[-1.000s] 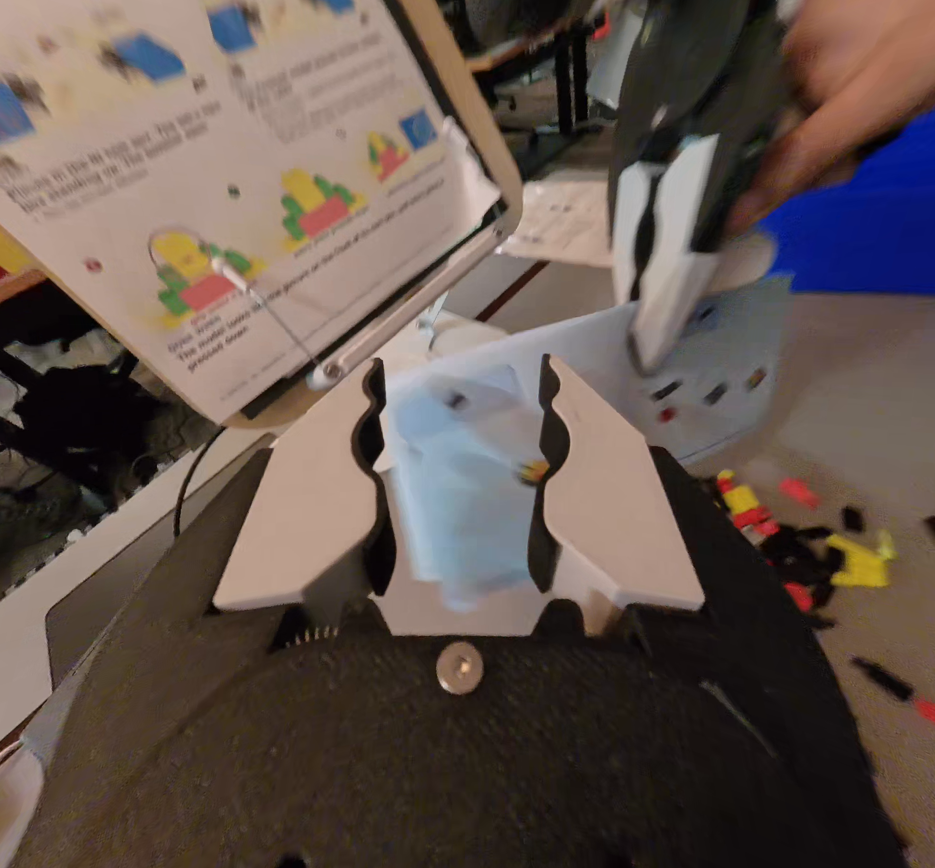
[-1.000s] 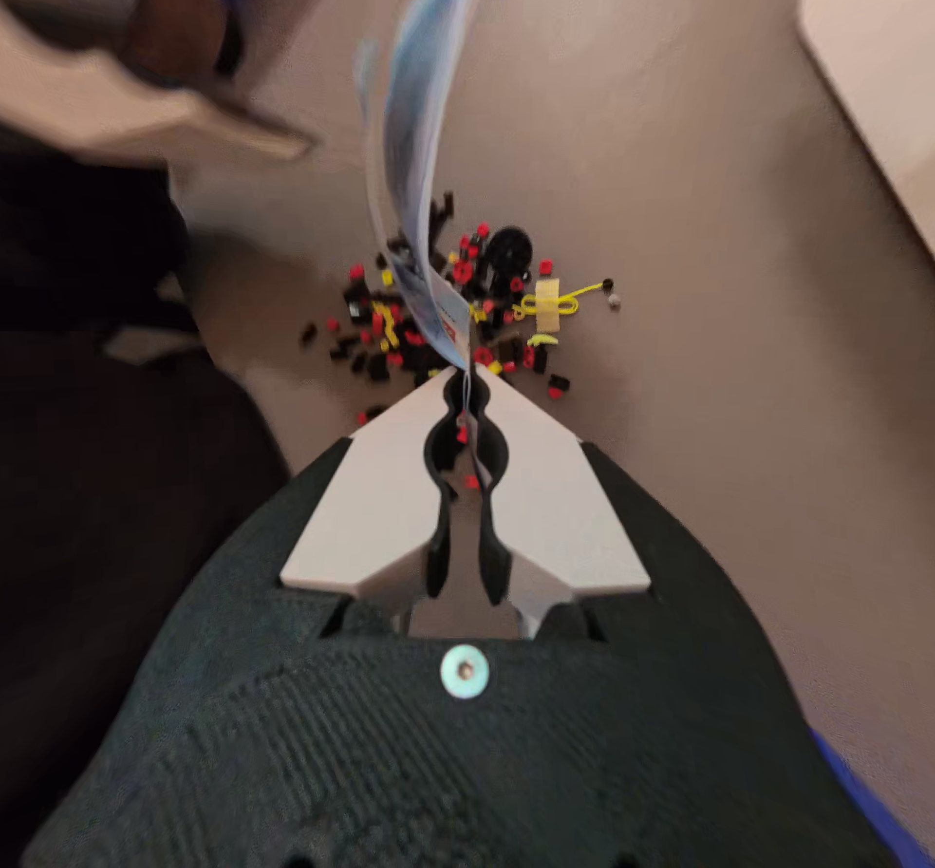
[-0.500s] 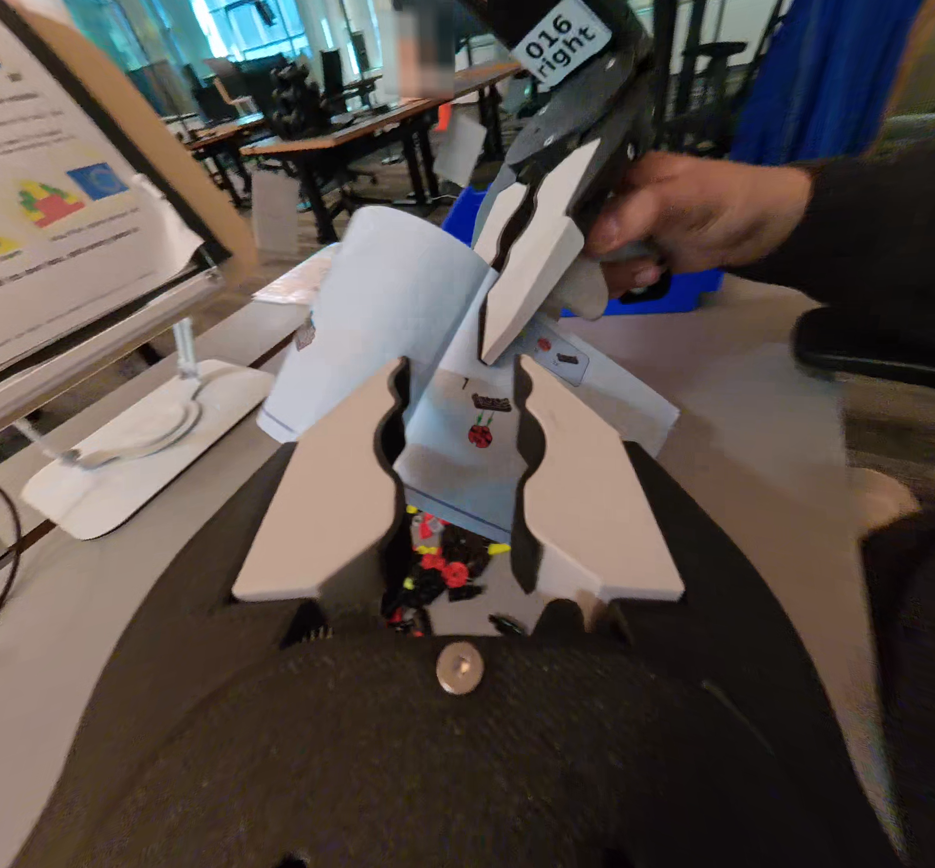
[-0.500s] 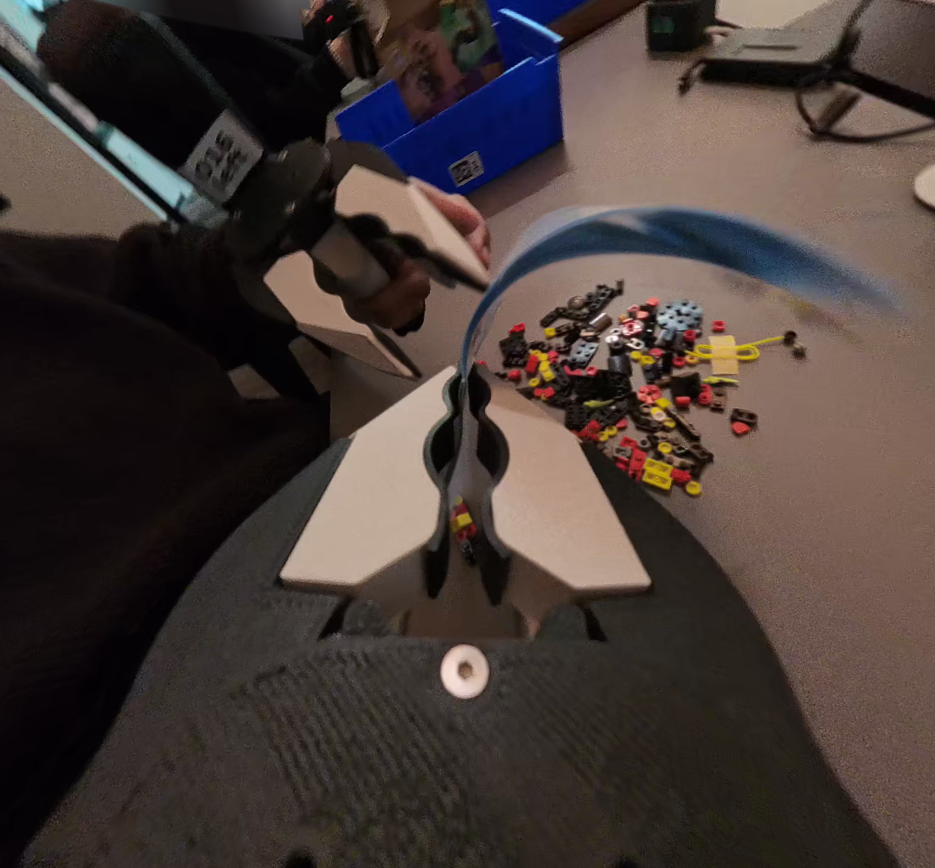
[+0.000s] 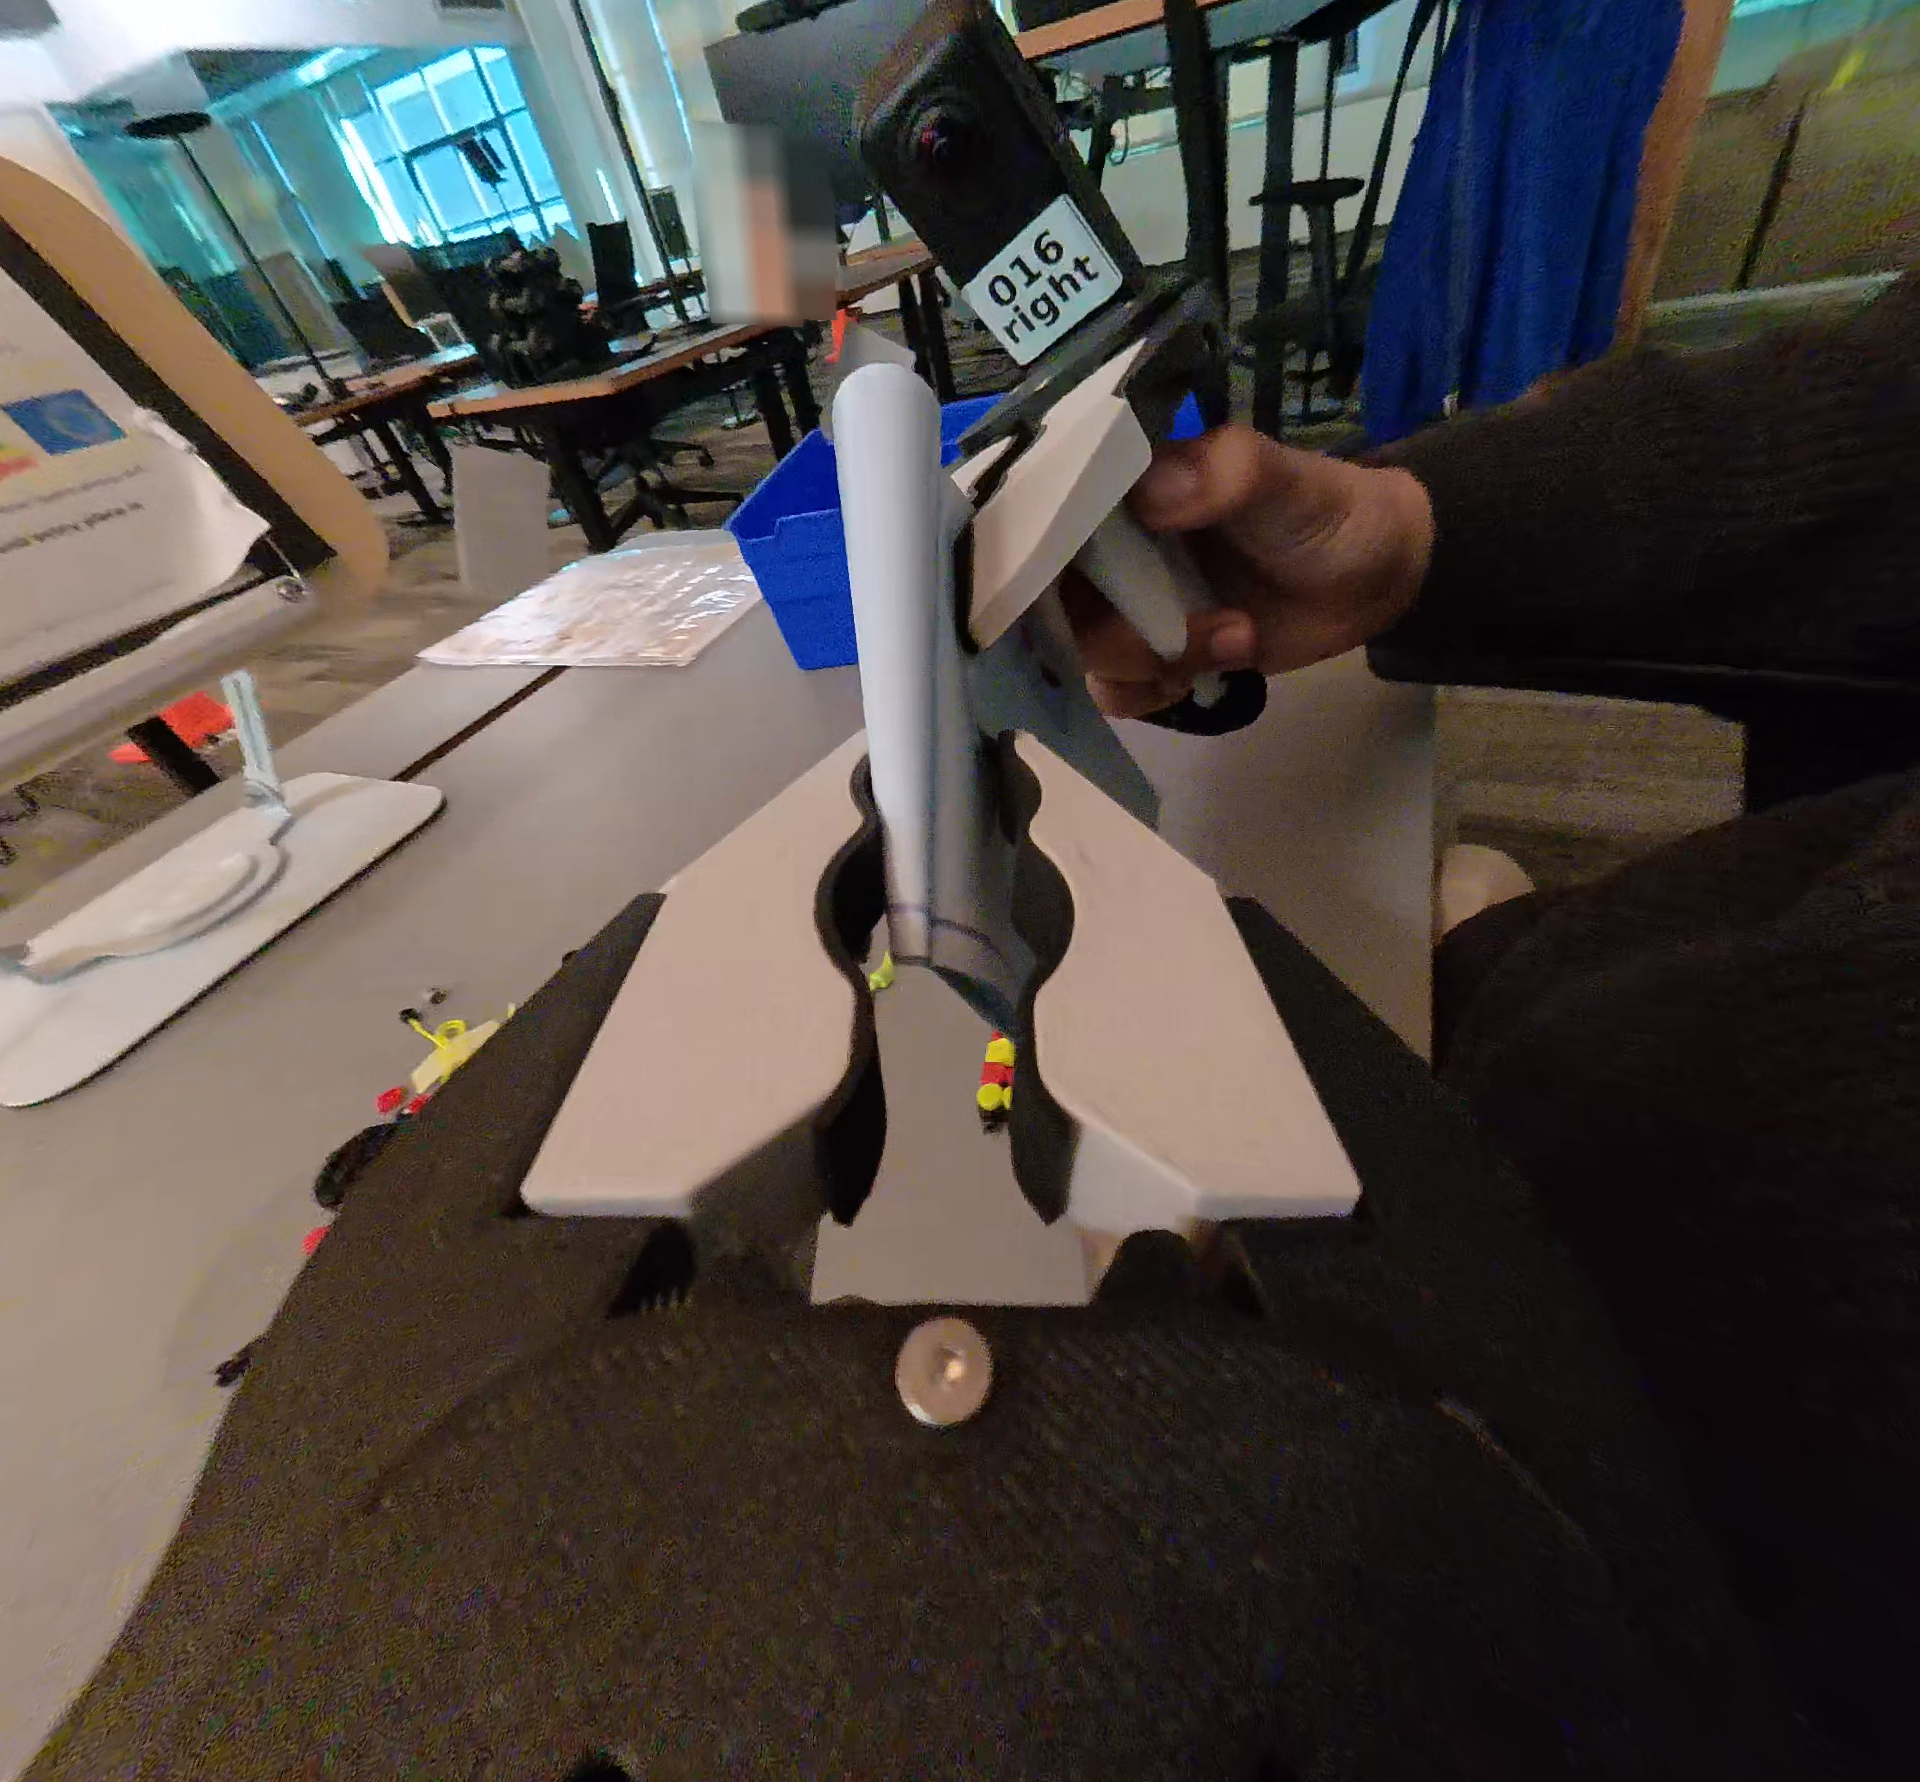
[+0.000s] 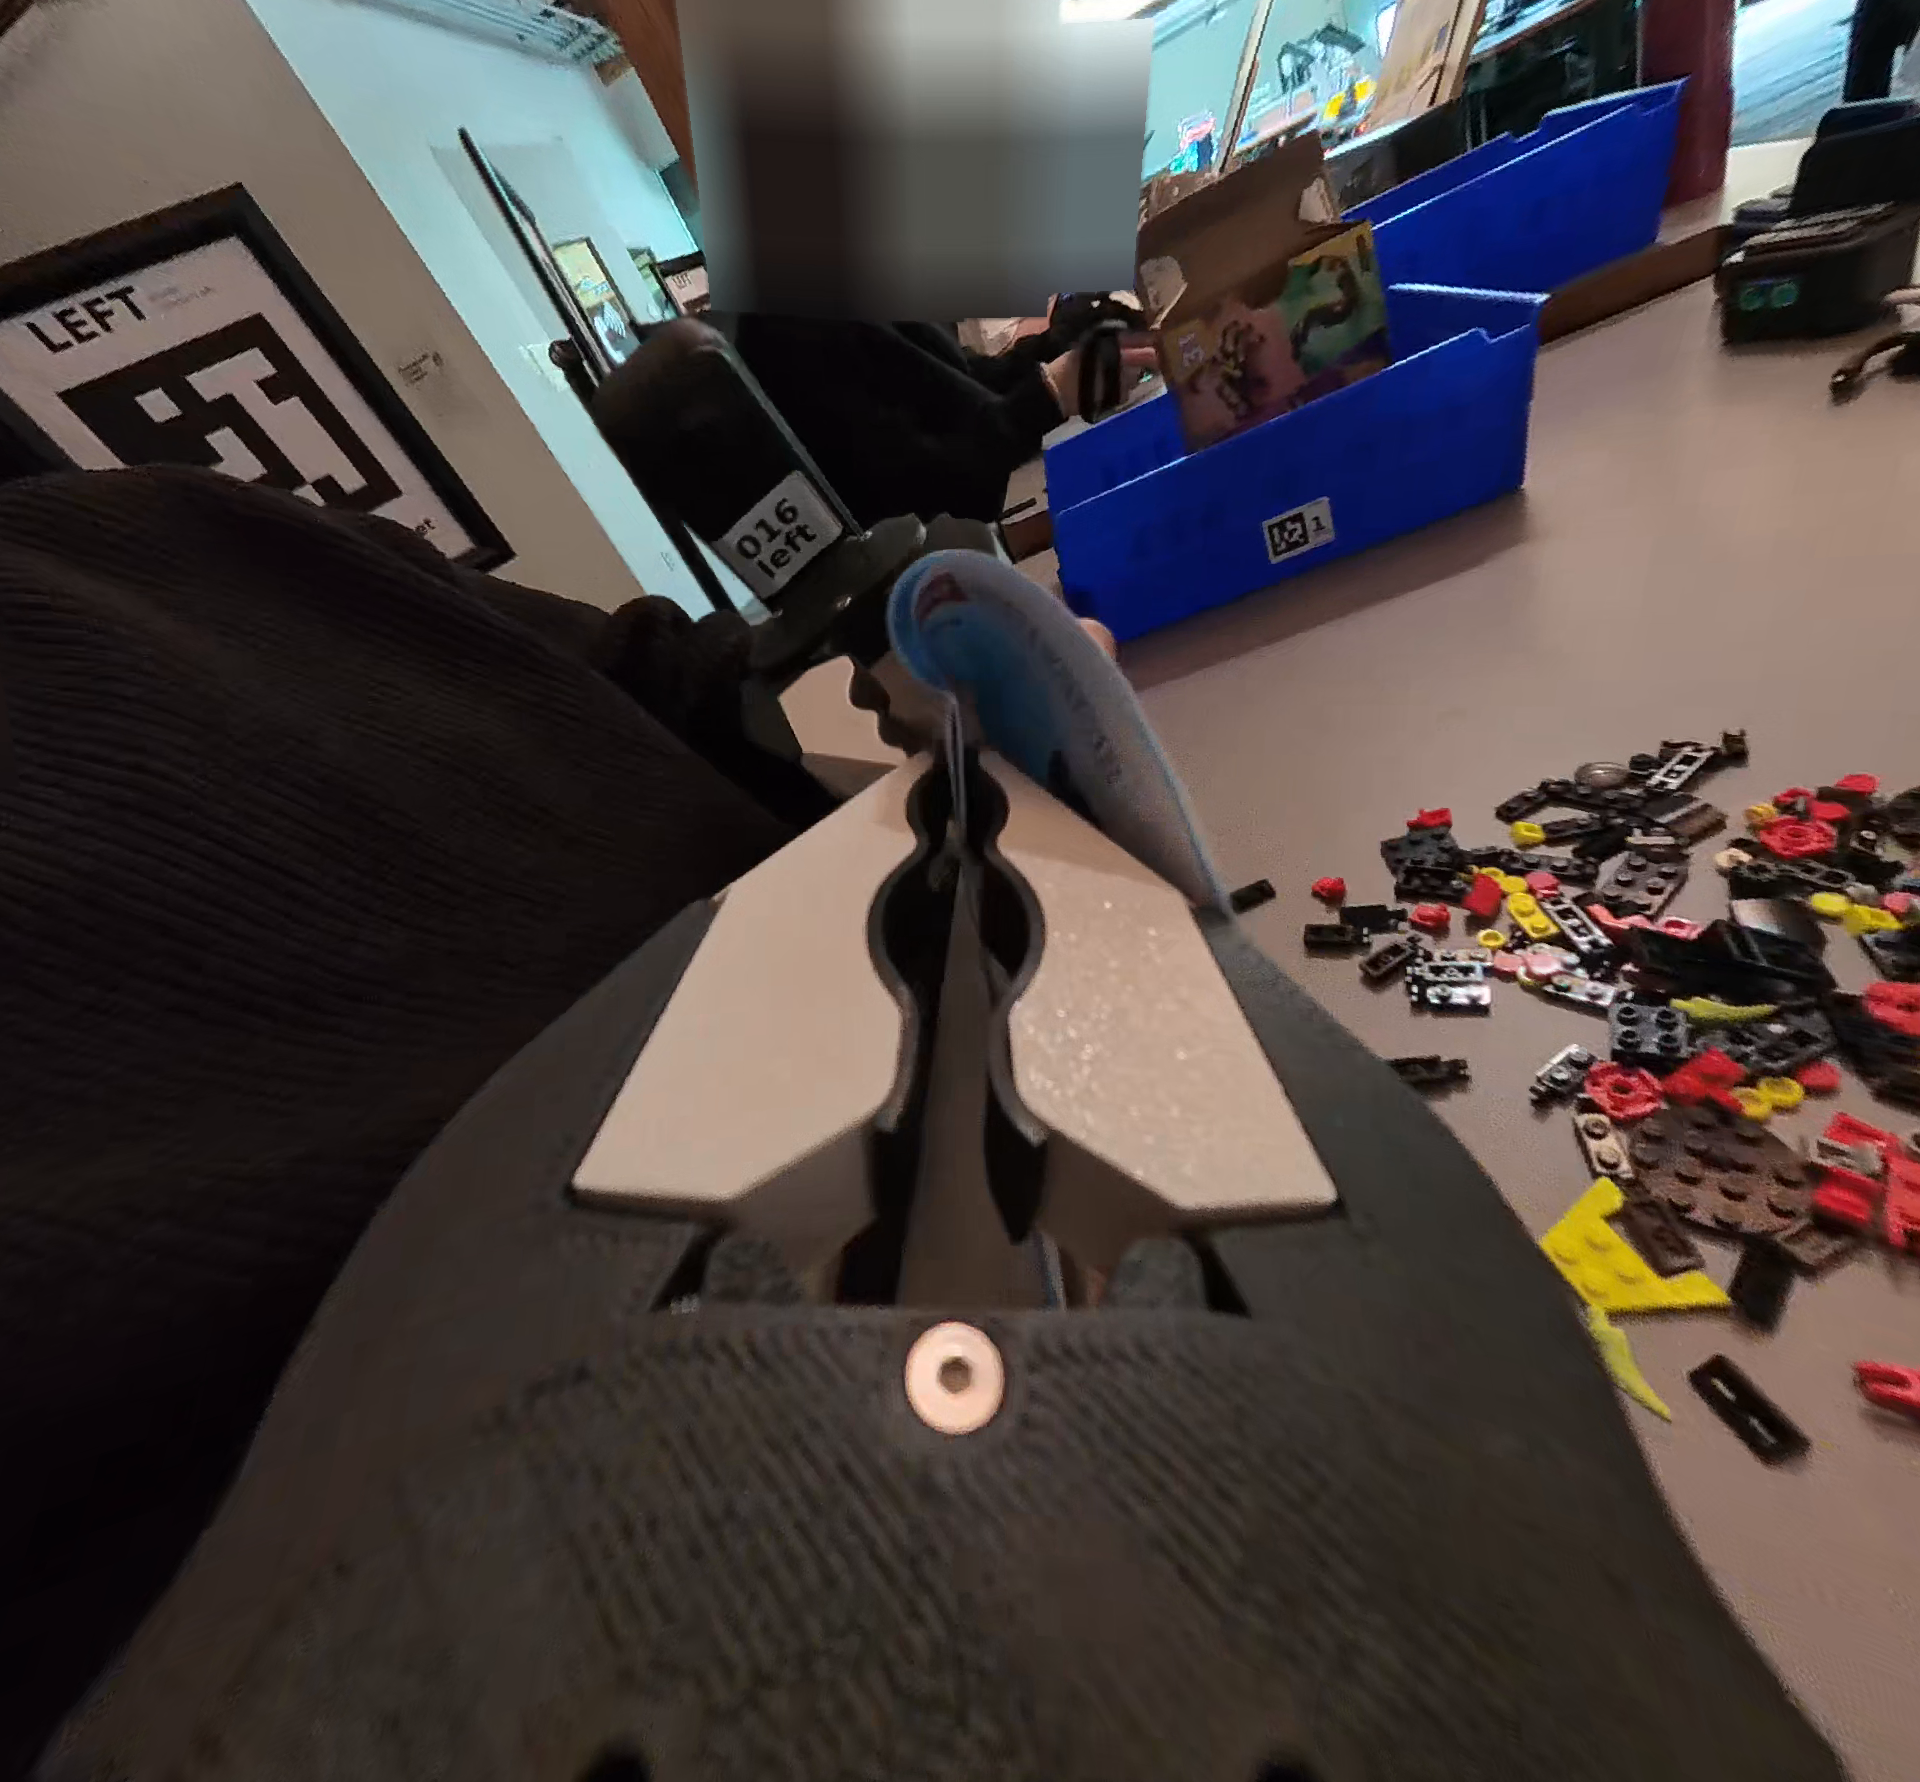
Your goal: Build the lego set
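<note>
Right hand-held gripper (image 6: 954,782): tips pinched tight on a thin sheet of the instruction booklet (image 6: 1023,698), which curls over above them. Left hand-held gripper (image 5: 940,792): jaws narrow, booklet (image 5: 902,610) standing between them, but contact is unclear from either view, so I cannot tell if it grips. Lego pieces (image 6: 1683,963) lie scattered on the table (image 6: 1621,610), right of the booklet; nothing assembled yet.

Step, as I judge it: opening the booklet flat. Keep 1 grip fixed, peel with the other slowly, near the spine, or the page may tear. Lay it beside the pieces, not on them.
</note>
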{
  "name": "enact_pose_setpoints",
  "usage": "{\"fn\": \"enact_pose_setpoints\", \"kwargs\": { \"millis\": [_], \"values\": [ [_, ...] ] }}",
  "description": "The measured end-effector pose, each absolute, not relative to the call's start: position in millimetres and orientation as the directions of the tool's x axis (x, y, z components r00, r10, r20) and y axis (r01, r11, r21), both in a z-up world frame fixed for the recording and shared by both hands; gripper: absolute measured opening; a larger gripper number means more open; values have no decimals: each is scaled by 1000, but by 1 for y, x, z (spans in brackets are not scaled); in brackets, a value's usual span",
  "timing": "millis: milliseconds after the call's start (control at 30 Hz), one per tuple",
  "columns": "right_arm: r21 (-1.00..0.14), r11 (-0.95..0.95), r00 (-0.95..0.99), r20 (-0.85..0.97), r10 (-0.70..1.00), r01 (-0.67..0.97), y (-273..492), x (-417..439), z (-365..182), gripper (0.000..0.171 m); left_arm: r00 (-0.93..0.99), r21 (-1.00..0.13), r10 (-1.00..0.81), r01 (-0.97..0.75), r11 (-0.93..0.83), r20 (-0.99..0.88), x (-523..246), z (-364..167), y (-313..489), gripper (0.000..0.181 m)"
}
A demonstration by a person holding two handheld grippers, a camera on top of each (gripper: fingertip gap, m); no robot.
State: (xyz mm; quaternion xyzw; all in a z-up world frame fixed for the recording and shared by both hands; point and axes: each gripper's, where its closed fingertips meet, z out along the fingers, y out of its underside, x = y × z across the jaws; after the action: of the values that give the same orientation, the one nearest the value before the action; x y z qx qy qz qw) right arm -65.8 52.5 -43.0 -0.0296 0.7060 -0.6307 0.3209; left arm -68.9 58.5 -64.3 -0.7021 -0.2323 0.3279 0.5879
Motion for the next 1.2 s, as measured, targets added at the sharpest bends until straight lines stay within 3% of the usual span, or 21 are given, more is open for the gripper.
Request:
{"fn": "enact_pose_setpoints", "kwargs": {
  "millis": [133,267,333,400,533,667,767,967,1100,1200],
  "values": [
    [-909,188,-793,-416,-445,372,58,-62,-43,0,745,-998,666,8,-66,-38,-60,-61,61,11],
    [-924,177,-816,-383,-432,340,59,-55,-46,0,792,-999,610,2,-32,-17,-51,-62,62,7],
    [-941,147,-845,-339,-415,306,59,-57,-46,7,790,-999,612,-28,-25,-37,-52,-60,60,0],
    [-969,53,-896,-245,-371,243,62,-66,-35,28,765,-1000,644,-16,4,-10,-59,-57,52,0],
    [-976,-192,-988,120,-97,-100,80,-95,2,47,790,-997,608,57,57,80,-64,-60,43,0],
    [-833,-148,-846,517,132,-533,75,-94,-12,59,788,-995,609,93,26,90,-71,-74,38,0],
    [-747,-166,-765,630,134,-644,65,-68,-21,44,776,-998,629,65,-19,39,-70,-79,36,0],
    [-772,-38,-773,633,46,-634,53,-62,-42,56,777,-998,629,34,-56,-9,-68,-81,40,0],
    [-947,-48,-943,322,-79,-319,57,-68,-37,38,776,-996,630,22,-87,-38,-68,-86,41,0],
    [-959,-113,-966,259,14,-258,66,-91,-24,56,781,-997,624,16,-74,-34,-66,-83,42,0]
  ]
}}
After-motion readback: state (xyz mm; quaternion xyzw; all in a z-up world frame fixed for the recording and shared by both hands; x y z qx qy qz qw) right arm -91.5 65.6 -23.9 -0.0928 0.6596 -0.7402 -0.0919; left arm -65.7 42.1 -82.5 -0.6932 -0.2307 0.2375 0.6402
